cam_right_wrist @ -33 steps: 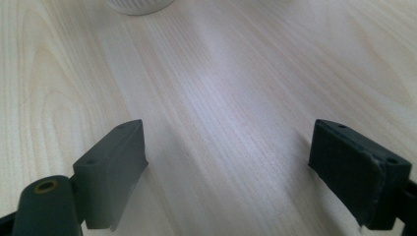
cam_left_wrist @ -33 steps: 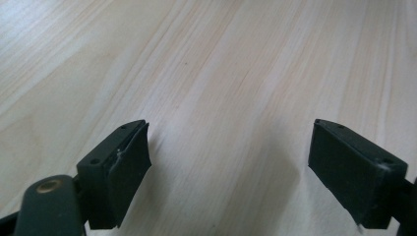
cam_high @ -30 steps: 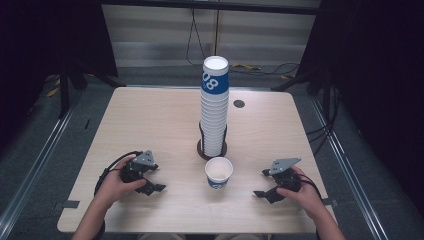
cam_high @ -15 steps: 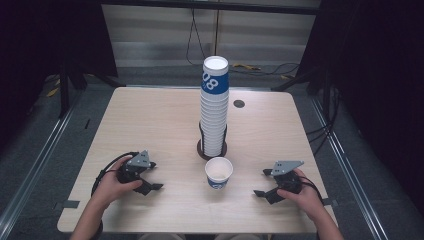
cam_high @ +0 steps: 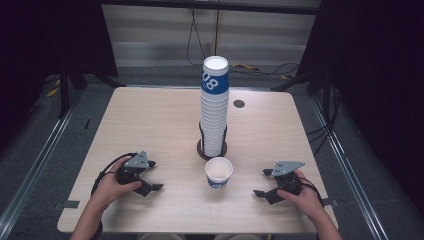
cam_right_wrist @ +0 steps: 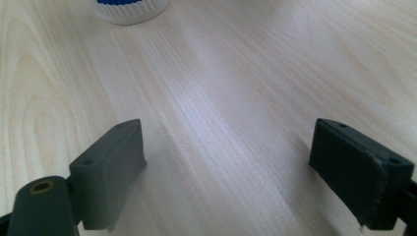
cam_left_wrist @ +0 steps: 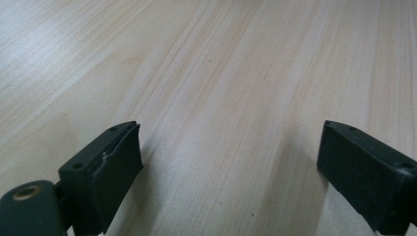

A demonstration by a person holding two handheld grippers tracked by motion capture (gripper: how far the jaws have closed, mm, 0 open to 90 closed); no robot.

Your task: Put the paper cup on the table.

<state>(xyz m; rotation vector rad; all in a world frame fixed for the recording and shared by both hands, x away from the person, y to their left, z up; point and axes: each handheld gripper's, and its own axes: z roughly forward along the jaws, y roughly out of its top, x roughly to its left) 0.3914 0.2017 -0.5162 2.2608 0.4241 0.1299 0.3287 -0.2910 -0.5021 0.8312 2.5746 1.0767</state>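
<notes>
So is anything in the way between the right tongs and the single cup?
Nothing visible. The right tongs rest open on the table, and bare wood lies between them and the single cup. The tall cup stack stands behind that cup, off the path.

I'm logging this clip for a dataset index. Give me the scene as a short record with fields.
table: light wood
cup stack: tall, upright, in a dark ring holder at table centre
single cup: upright, open end up, apart from the stack, on its near side
left gripper: on the table, jaws just opened wide, nothing between them
right gripper: on the table, open, empty
</notes>
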